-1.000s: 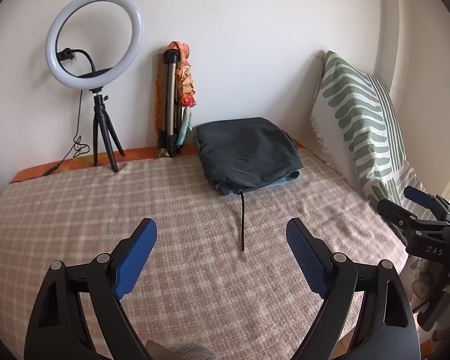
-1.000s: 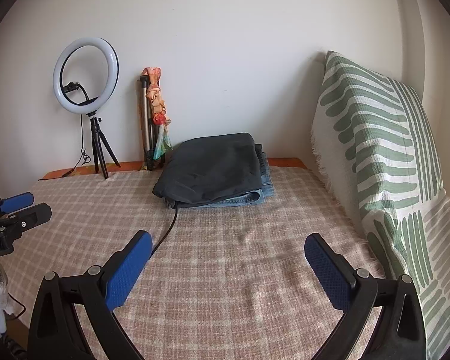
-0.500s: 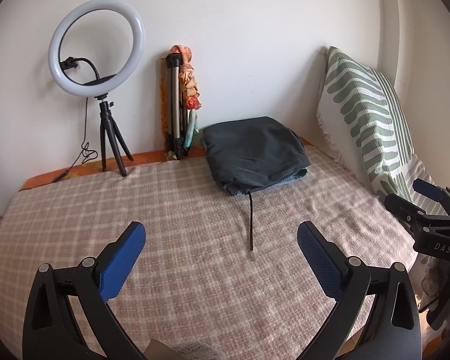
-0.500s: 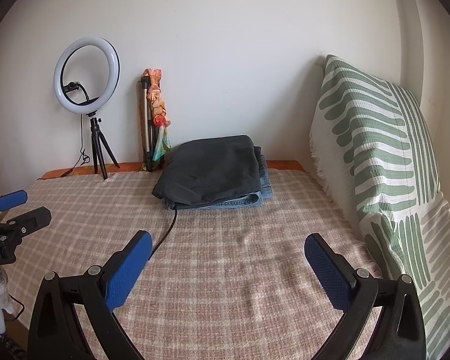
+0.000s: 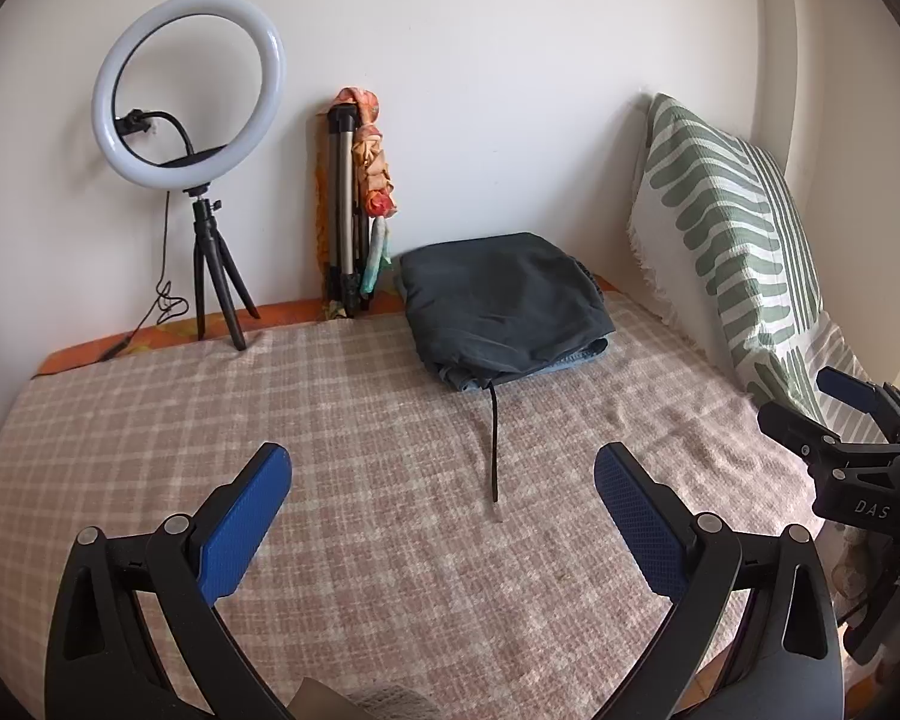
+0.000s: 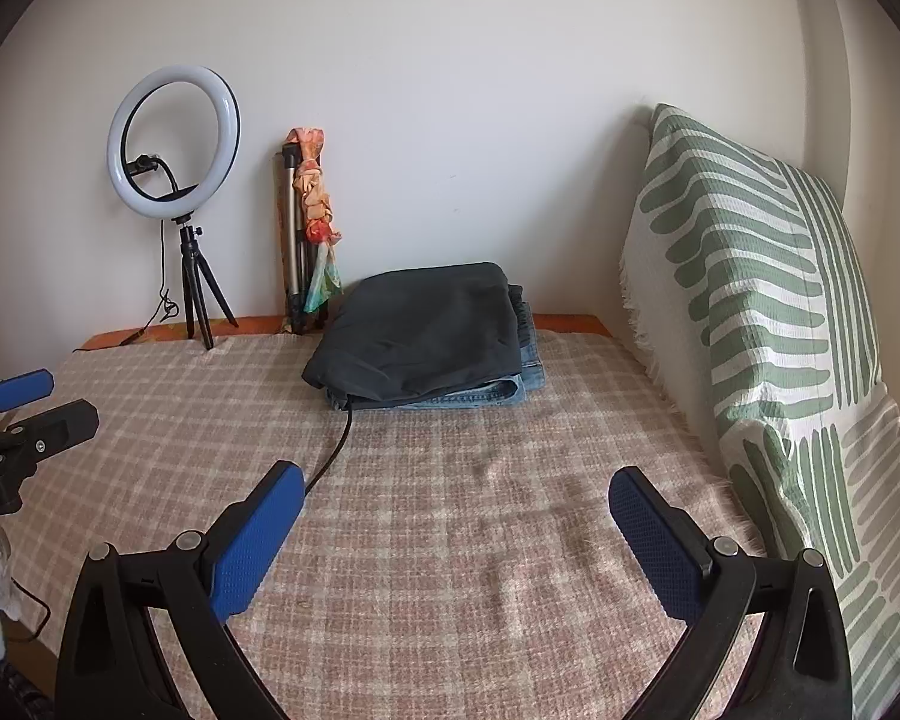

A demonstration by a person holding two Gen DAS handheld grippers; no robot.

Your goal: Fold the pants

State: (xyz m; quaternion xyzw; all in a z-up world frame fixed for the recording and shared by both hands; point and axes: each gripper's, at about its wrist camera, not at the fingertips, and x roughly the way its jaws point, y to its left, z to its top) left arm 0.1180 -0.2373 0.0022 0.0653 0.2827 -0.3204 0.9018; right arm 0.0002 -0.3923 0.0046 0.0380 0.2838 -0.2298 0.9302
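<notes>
Dark grey pants (image 5: 501, 300) lie folded on top of folded blue jeans (image 6: 480, 396) at the back of the checked bed cover (image 5: 360, 420). They also show in the right wrist view (image 6: 426, 330). A black drawstring (image 5: 494, 444) trails from the pile toward me. My left gripper (image 5: 444, 474) is open and empty, well short of the pile. My right gripper (image 6: 456, 489) is open and empty, also short of the pile. Each gripper shows at the edge of the other's view.
A ring light on a tripod (image 5: 192, 120) stands at the back left. A folded tripod with an orange cloth (image 5: 354, 204) leans on the wall. A green-striped cushion (image 6: 750, 300) stands along the right side.
Both grippers have drawn back and risen slightly from the bed. The left gripper's jaws stand wider than a second ago. The folded pile has not moved.
</notes>
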